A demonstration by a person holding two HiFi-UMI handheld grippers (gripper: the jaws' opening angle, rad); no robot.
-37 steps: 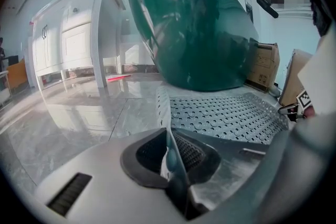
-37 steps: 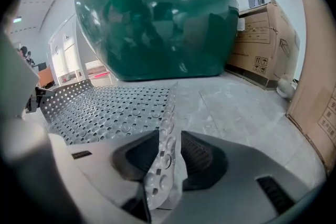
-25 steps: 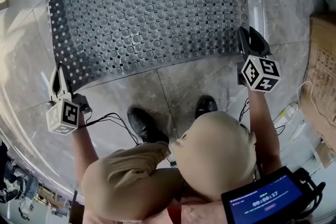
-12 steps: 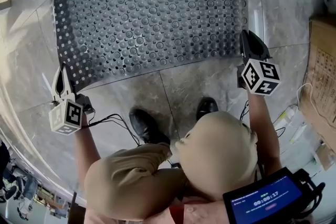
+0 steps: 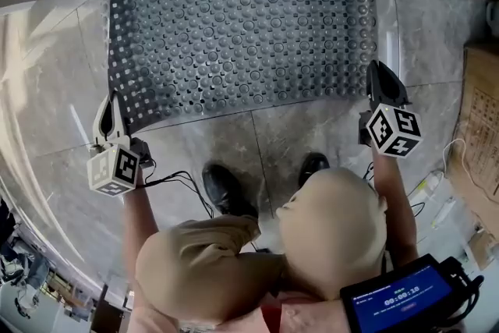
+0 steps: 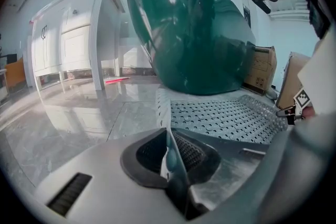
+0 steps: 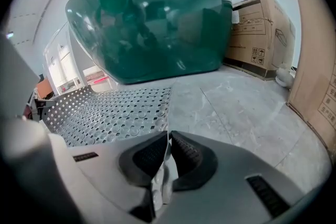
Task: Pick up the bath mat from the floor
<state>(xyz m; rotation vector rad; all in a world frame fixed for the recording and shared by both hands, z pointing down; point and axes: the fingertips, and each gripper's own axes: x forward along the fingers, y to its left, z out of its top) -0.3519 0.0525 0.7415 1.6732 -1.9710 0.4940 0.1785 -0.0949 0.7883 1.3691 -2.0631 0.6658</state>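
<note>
So both grippers are down at the mat's near edge, one on each corner, with the shoes [image 5: 226,187] just behind at 6 o'clock.

Left gripper [image 5: 111,101] is clamped tight. Its own view shows the pads pinching the thin edge of the mat [image 5: 242,27] with basically no gap. It's got the near-left corner, about 8 o'clock of the mat from the head view.

Right gripper [image 5: 377,74] is on the near-right corner, around 4 o'clock. Its jaws are closing down, nearly together already, and a crumpled bit of the mat's edge is sandwiched between the pads.

The mat is dark grey and covered in bumps and little holes. It's spread on the grey marble floor [image 5: 312,129] right ahead of the person. The long axis runs roughly 9 to 3, with the right end tipped a bit toward 2, so the short ends face left and right and a long side faces the person. In the left gripper view the corner rises off the floor into the jaws, and the rest looks to lie flat.

Past the mat at 12 o'clock there's a big glossy green tub [image 6: 194,29]. Cardboard boxes [image 7: 257,34] sit off at 2 o'clock, and white cabinets [image 6: 73,34] are further back at 10.
</note>
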